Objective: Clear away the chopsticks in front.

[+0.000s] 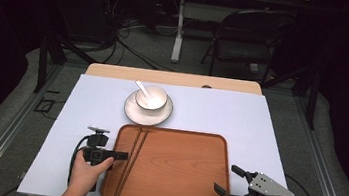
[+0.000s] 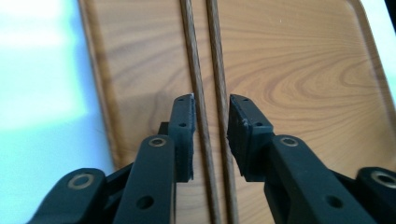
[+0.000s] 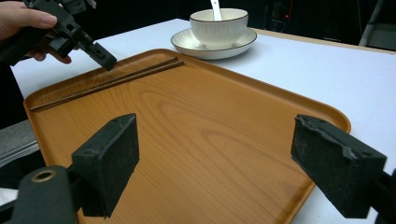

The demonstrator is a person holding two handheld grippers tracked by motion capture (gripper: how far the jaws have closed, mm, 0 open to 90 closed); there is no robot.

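Left gripper (image 2: 210,121) slightly spread, unclamped astride the chopsticks (image 2: 205,60) on the tray (image 2: 299,70).

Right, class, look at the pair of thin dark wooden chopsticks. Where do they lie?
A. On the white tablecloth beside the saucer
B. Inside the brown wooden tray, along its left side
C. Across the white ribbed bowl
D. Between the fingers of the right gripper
B: the pair of thin dark wooden chopsticks lies flat on the brown wooden tray near its left rim, with the left gripper above them.
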